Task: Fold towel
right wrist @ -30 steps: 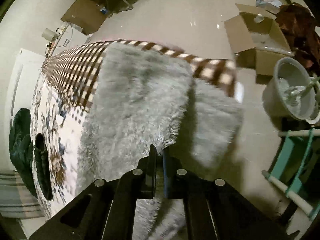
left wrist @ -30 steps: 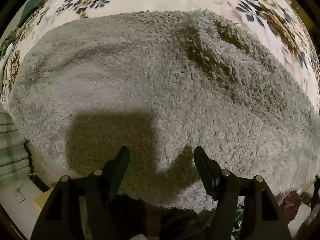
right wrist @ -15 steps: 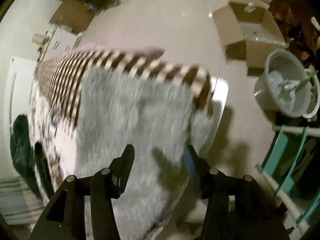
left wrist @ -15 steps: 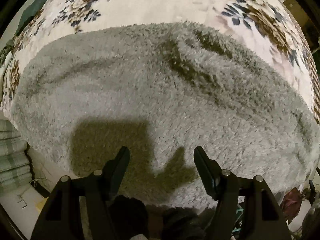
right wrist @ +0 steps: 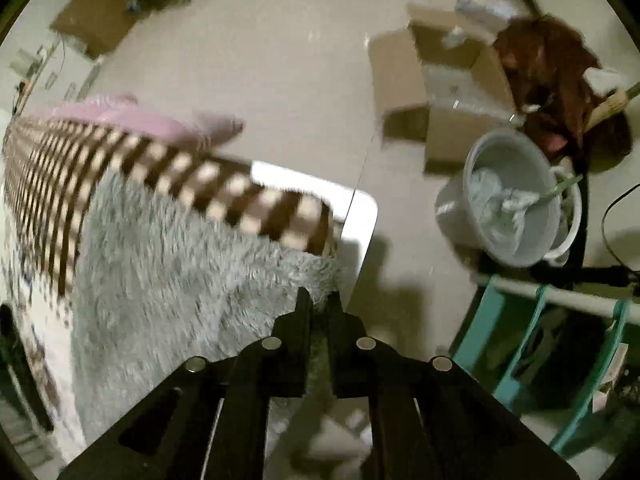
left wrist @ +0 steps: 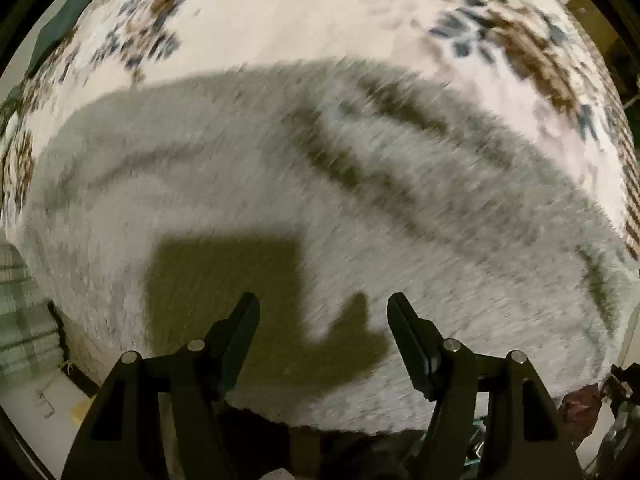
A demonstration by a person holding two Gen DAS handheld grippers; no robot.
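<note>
Floral bedding (left wrist: 280,20) covers the bed on which the fluffy grey towel (left wrist: 320,200) lies spread, rumpled into a few long ridges, its near edge hanging over the bed's side. From the left wrist view, the left gripper (left wrist: 323,312) hangs above the towel's near part with its fingers spread wide and nothing between them, its shadow falling on the pile. From the right wrist view, the right gripper (right wrist: 319,304) is pressed together on the towel's (right wrist: 168,272) corner, a tuft of grey pile caught between its fingers. A brown-and-cream checked blanket (right wrist: 120,168) borders the towel on its far side, with a pink cushion (right wrist: 152,120) beyond. On the pale floor (right wrist: 280,60) stand an open cardboard box (right wrist: 448,120) and a grey bucket (right wrist: 516,168), with a teal rack (right wrist: 532,340) nearer.
</note>
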